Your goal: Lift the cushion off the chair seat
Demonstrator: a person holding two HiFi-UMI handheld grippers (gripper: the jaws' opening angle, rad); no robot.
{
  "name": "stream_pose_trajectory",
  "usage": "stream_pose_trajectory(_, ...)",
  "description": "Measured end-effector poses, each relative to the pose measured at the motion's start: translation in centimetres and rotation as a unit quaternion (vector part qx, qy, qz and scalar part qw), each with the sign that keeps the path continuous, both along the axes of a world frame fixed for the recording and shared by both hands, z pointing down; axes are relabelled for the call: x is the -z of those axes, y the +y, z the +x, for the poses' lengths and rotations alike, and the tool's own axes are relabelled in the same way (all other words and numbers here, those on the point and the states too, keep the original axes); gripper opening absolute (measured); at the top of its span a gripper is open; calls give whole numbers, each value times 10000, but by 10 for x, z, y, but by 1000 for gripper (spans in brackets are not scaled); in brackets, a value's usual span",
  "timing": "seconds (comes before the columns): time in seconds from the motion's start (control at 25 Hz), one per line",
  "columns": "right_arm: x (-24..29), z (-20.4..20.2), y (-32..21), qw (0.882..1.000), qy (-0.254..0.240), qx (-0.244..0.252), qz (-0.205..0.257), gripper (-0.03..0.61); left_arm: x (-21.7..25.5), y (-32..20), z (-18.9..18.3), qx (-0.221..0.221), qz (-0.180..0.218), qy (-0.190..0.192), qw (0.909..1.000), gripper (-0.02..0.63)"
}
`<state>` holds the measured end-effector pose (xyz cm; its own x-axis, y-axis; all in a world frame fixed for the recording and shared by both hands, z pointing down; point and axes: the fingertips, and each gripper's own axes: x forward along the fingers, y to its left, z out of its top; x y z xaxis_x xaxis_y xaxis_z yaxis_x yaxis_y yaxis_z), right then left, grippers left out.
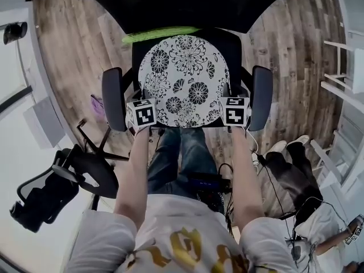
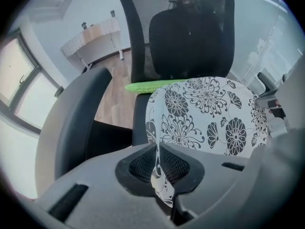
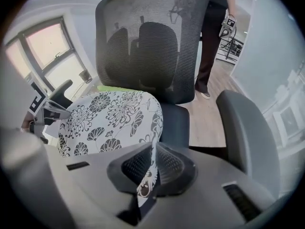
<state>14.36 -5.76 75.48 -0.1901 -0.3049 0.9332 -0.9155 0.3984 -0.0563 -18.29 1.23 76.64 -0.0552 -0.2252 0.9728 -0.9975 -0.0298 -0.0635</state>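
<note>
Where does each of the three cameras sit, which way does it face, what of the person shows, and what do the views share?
Head view: on the person's head, facing steeply down at the office chair; both forearms, jeans, left gripper and right gripper show.
Left gripper view: on that gripper, facing the backrest; its jaws pinch the edge of the floral cushion.
Right gripper view: on that gripper, facing the backrest; jaws likewise pinching the cushion.
Shared: all three show the cushion.
</note>
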Motion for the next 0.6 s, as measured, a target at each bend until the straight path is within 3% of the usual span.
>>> stream_pose_trajectory(0.32,33,8,18,9996,-4,-281,59,23,35,-6,13,-438,165,107,9988,18)
stream_pose_trajectory(0.6,70,14,25,9985,-1,-456,300,23,73,-13,17,-531,468,273,9971,18)
